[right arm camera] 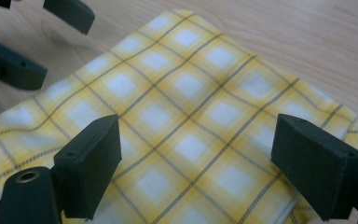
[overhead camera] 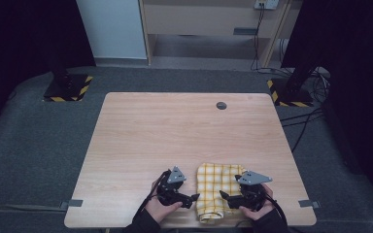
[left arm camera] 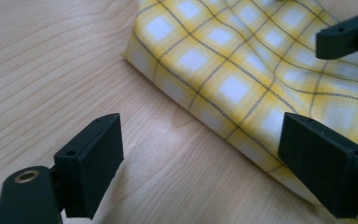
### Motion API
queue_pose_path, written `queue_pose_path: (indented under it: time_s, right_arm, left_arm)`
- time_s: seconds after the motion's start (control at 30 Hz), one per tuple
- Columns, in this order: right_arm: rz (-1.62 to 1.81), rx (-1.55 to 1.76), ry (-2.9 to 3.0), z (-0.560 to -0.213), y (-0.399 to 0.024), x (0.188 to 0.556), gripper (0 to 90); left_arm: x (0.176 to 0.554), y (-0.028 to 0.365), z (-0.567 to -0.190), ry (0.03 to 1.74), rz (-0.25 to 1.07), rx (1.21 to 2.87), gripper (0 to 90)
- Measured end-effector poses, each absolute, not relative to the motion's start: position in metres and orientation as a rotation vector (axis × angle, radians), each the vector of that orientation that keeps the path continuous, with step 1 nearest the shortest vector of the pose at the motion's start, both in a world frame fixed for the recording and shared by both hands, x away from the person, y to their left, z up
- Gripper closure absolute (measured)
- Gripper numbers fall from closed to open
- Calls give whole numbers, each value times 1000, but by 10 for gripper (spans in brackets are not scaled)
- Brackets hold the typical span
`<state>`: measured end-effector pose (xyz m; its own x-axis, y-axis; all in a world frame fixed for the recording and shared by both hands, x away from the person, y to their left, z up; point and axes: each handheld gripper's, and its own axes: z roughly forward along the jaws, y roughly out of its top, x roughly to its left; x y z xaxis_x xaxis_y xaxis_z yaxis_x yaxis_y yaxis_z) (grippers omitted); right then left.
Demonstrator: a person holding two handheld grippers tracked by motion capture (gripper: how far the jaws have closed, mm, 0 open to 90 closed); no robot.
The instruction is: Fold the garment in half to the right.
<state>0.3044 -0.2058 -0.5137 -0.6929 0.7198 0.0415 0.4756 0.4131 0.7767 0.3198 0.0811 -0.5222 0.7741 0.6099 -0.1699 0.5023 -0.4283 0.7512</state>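
A folded yellow plaid cloth lies at the near edge of the wooden counter, at about 6 o'clock on its top, between the two hands. The left gripper sits just beside the cloth at its 9 o'clock side, jaws spread, one over bare wood and the other over the cloth's folded edge, pinching nothing. The right gripper faces it from 3 o'clock, its jaws also spread above the fabric with nothing pressed between them. By the look of it, the step in hand is the release after a fold: the cloth lies as a tidy rectangle and both grippers stand free of it. If another fold is wanted, the next move calls for lowering a jaw under one short edge, closing on all layers together, and carrying that edge across without dragging the stack. There are no containers on the counter; a small dark round grommet sits near its far edge at 12 o'clock.
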Motion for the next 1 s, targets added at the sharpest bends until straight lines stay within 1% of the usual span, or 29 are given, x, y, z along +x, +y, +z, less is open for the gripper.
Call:
queue_pose_path:
  time_s: [0.53, 0.77, 1.0]
  right_arm:
    - [1059, 1033, 2422, -518, -220, 277, 121]
    - [1027, 1072, 2447, -525, -227, 270, 110]
    - [965, 1062, 2487, -532, -225, 265, 89]
  left_arm:
    - [322, 115, -520, 912, 212, 2076, 131]
    - [324, 135, -519, 972, 244, 2050, 131]
    - [327, 150, -521, 1020, 281, 2051, 131]
